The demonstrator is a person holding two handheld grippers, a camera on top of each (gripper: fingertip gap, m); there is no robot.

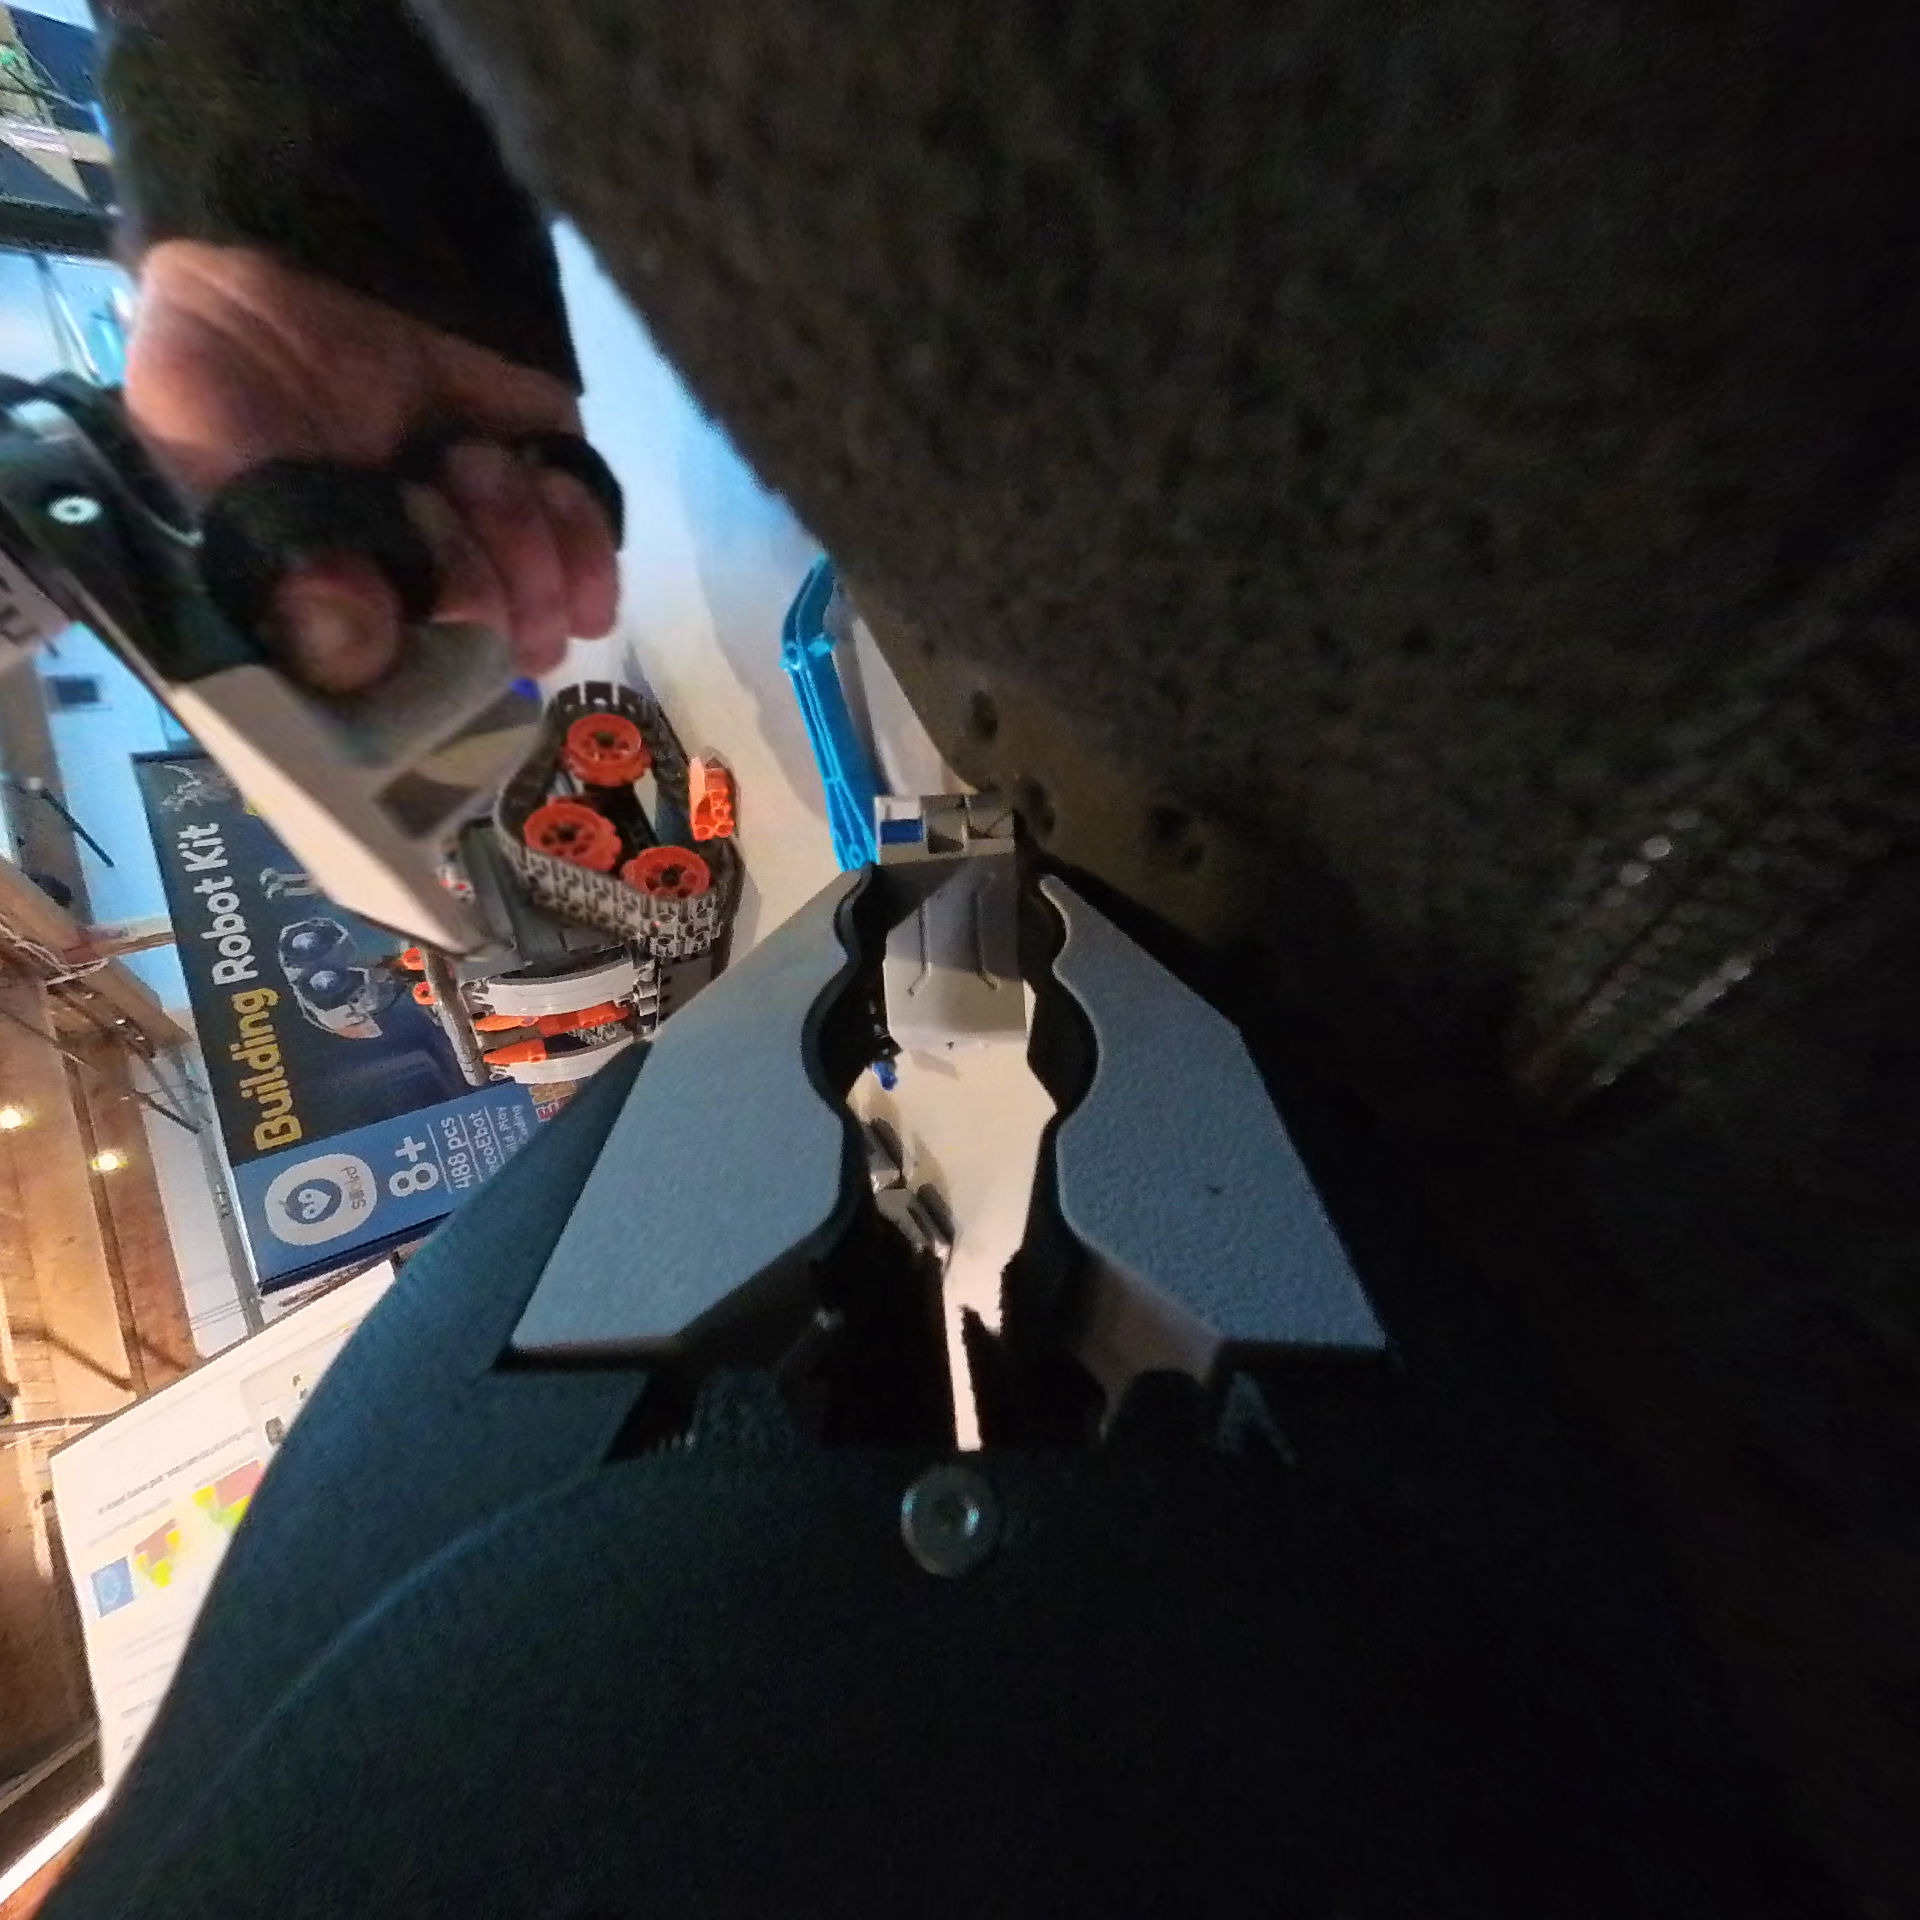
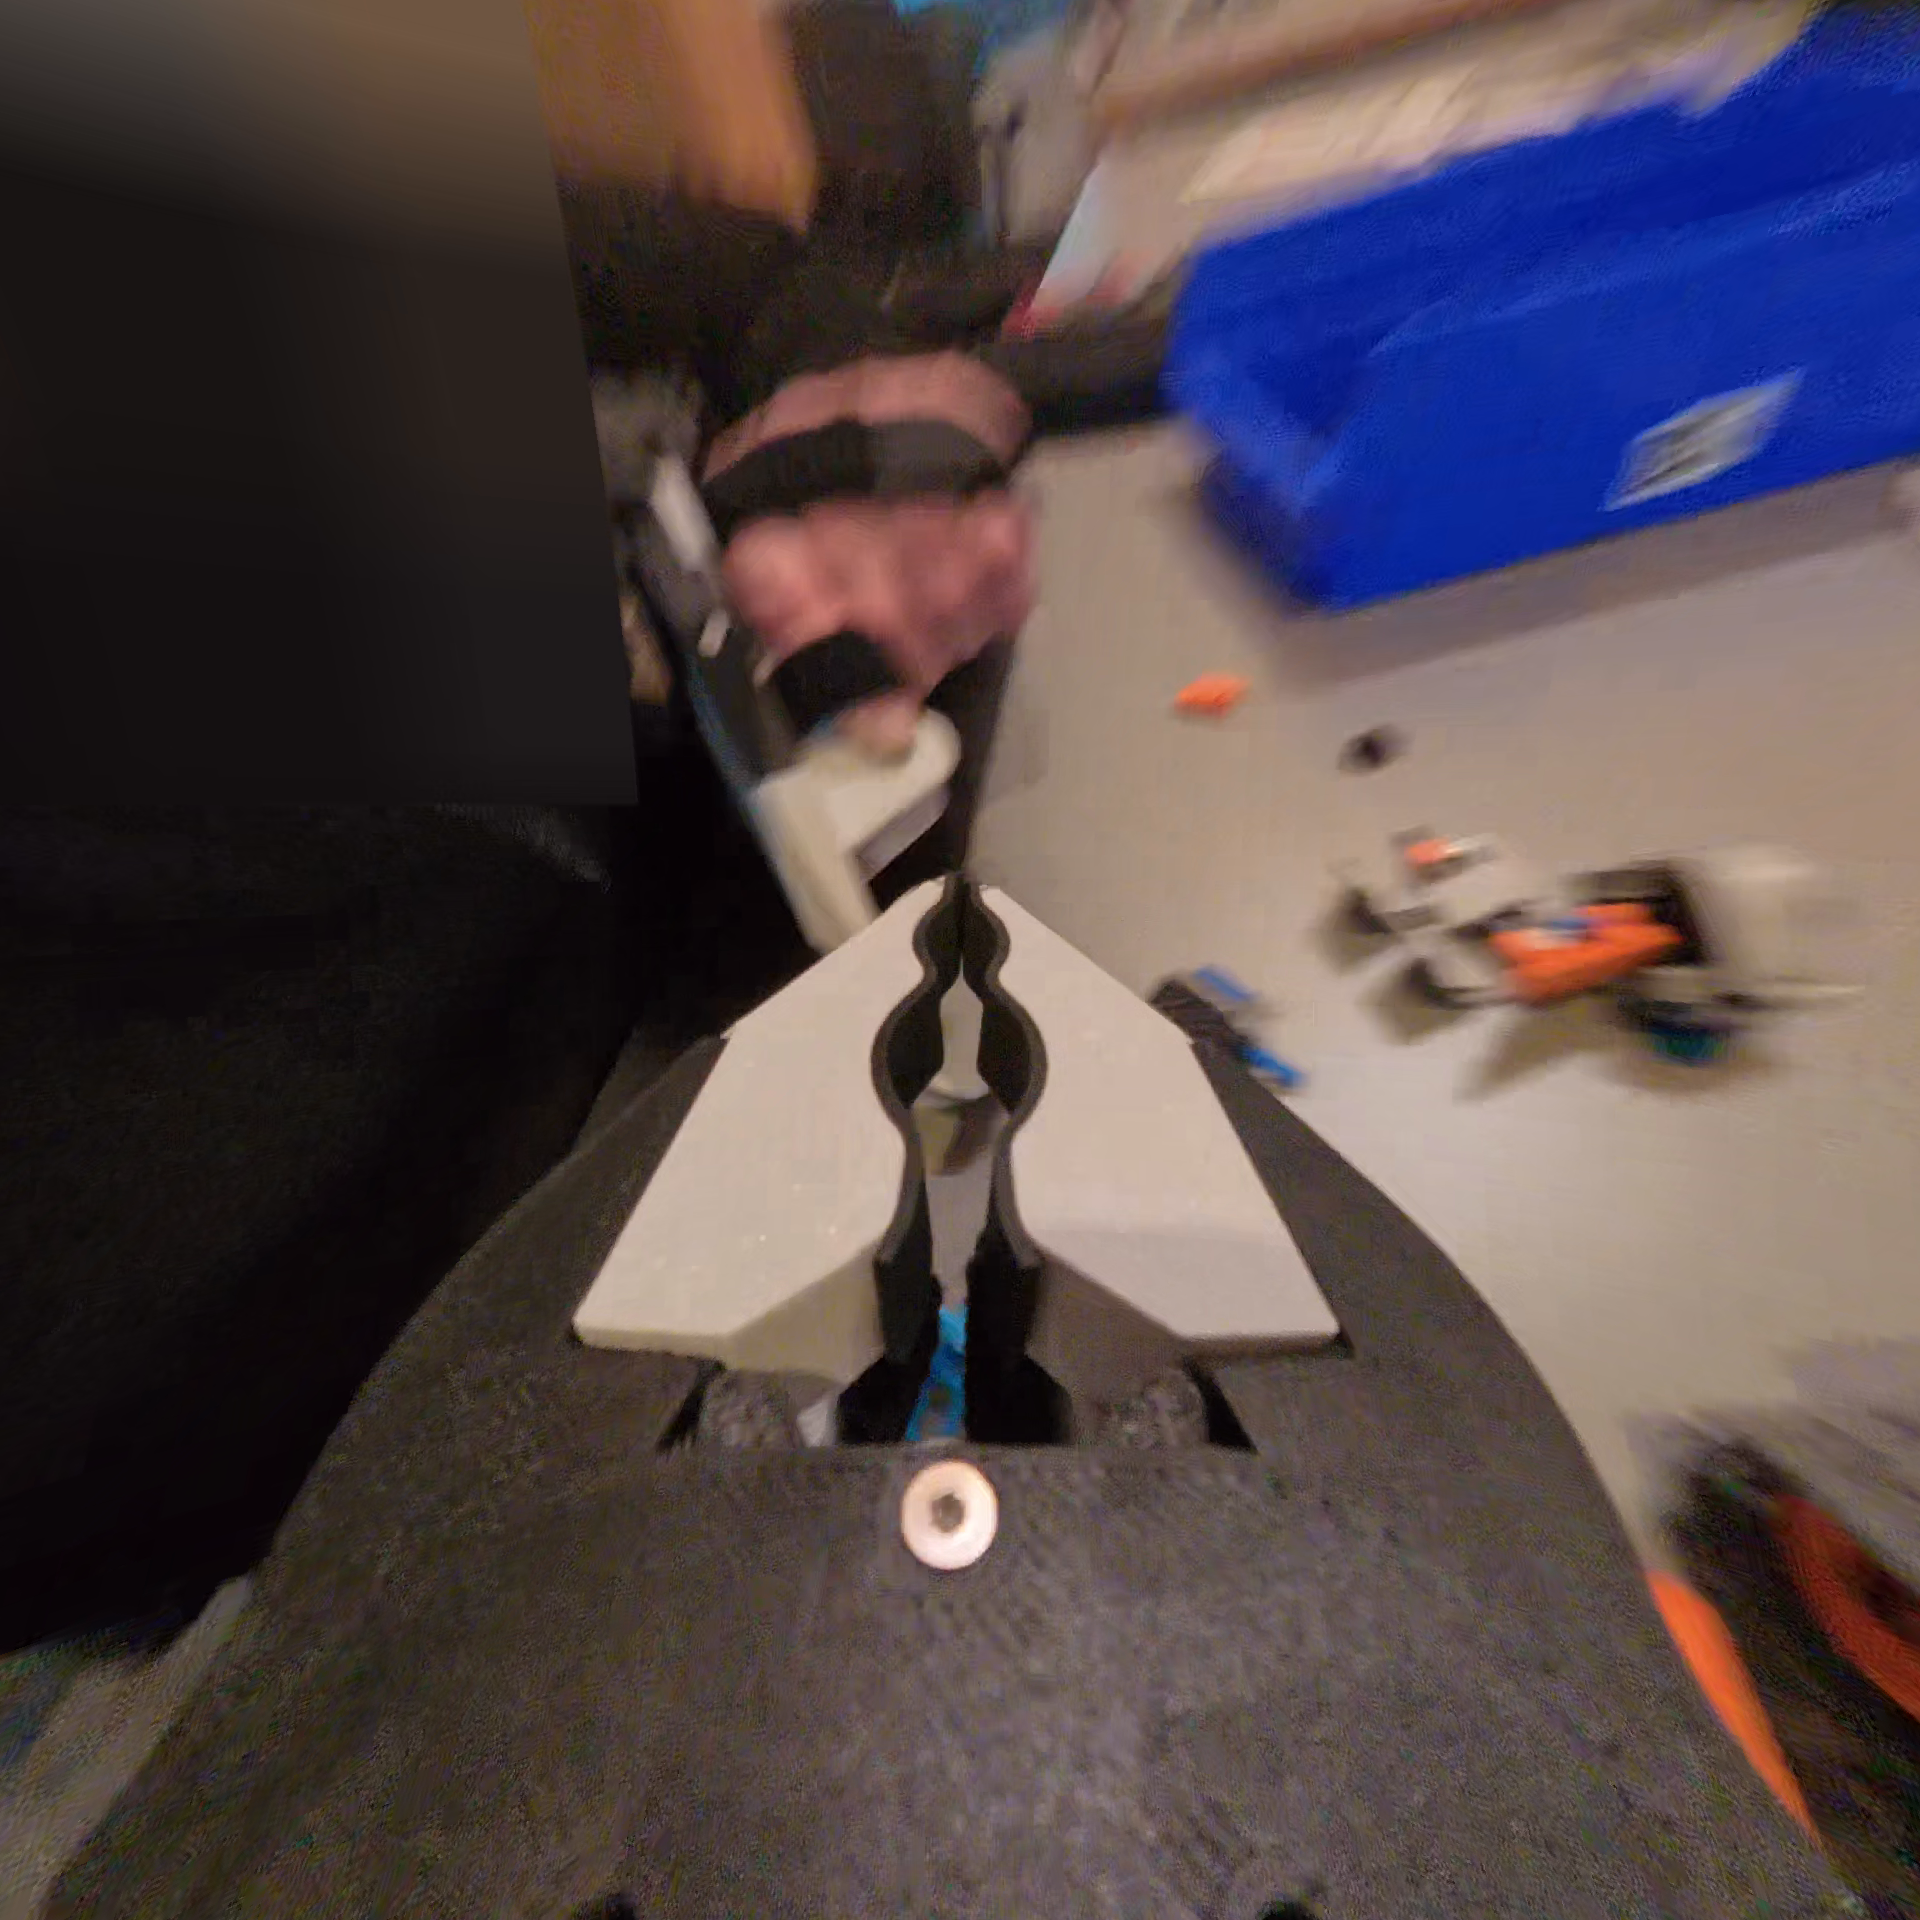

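The white counter [image 2: 1299, 790] carries a blue bin [image 2: 1558, 364] and a printed box [image 1: 312, 1039]. The tracked model [image 1: 613, 852] stands partly built, with belts and orange wheels mounted. Your left tool [image 1: 956, 883] pinches a grey block [image 1: 951, 987] at its tips, up off the counter beside your dark sleeve. Your right tool [image 2: 961, 899] is pressed together, with nothing visible between the tips, though this view is blurred. A small orange part [image 2: 1210, 691] lies loose, not attached.
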